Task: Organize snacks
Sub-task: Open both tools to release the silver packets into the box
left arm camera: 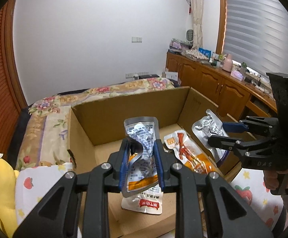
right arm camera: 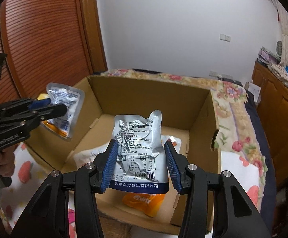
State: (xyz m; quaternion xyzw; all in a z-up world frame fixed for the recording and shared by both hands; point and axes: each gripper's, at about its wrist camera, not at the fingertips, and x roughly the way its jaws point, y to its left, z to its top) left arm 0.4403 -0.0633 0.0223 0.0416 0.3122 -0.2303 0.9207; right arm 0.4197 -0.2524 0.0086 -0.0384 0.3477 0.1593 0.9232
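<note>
A: Labels first. Your right gripper (right arm camera: 141, 164) pinches a silver pouch (right arm camera: 139, 144) between its blue pads; print reads "GB 2726", "0512-63868307", a date ending "/12/14", and "苏州逸方食品有限公司" on the blue band.

B: Left one?

A: Your left gripper (left arm camera: 142, 164) has its jaws pressed on a crumpled silver-orange pouch (left arm camera: 142, 150); text too creased to read. "DAS" shows on the right tool's body.

B: Where are the snacks?

A: Both pouches are held over the open cardboard box (left arm camera: 108, 111). On the box floor: a chicken-feet packet (left arm camera: 191, 154) and a white packet with a red label (left arm camera: 144, 202), possibly one more under them, hard to tell.

B: Room?

A: The box sits on a bed with a floral quilt (right arm camera: 235, 111) and strawberry-print sheet (left arm camera: 249, 190). Wooden cabinets (left arm camera: 213, 81), louvered door (right arm camera: 40, 39), blinds (left arm camera: 262, 23).

B: Pose?

A: Both tools point forward, tilted slightly down into the box; your hand (left arm camera: 272, 180) grips the right handle.
</note>
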